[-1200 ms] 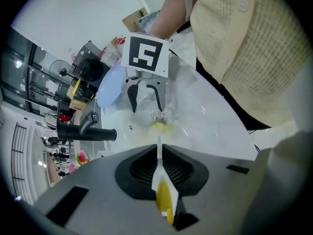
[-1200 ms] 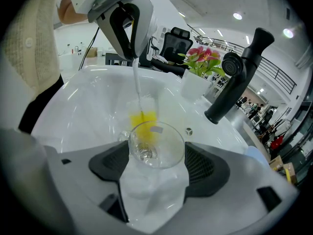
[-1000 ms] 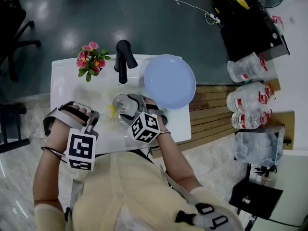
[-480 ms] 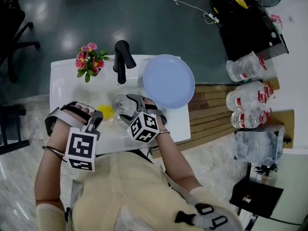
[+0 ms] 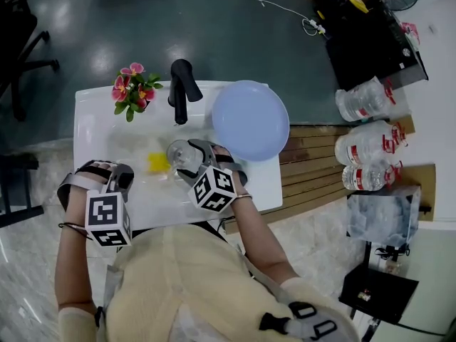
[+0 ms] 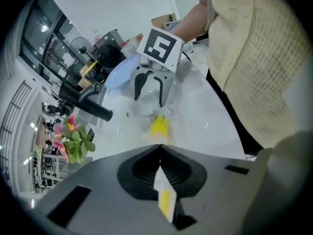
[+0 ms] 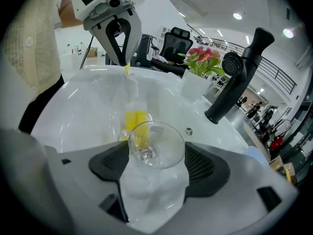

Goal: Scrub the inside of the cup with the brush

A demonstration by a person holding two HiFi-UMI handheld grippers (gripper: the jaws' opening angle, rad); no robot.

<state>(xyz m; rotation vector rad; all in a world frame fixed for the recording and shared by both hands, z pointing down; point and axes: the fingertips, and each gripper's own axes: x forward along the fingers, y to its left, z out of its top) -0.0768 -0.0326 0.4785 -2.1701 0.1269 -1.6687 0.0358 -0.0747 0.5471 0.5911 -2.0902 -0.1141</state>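
Note:
A clear glass cup (image 7: 156, 145) lies on its side between the pads of my right gripper (image 7: 156, 166), which is shut on it over the white sink (image 5: 107, 130). In the head view the cup (image 5: 181, 153) sits at the sink's middle, mouth turned left. My left gripper (image 5: 120, 177) is shut on the thin handle of a yellow brush (image 6: 164, 196). The brush's yellow head (image 5: 157, 162) rests just outside the cup's mouth (image 7: 135, 121). From the left gripper view the brush head (image 6: 159, 126) points at the cup (image 6: 145, 105) and the right gripper (image 6: 154, 88).
A black faucet (image 5: 181, 90) stands at the sink's far edge, with pink flowers (image 5: 132, 87) to its left. A pale blue plate (image 5: 250, 120) lies right of the sink. Water bottles (image 5: 367, 137) stand further right on wooden slats.
My left gripper has drawn back toward the person and to the left, pulling the brush head away from the cup's mouth. The right gripper and cup have stayed put.

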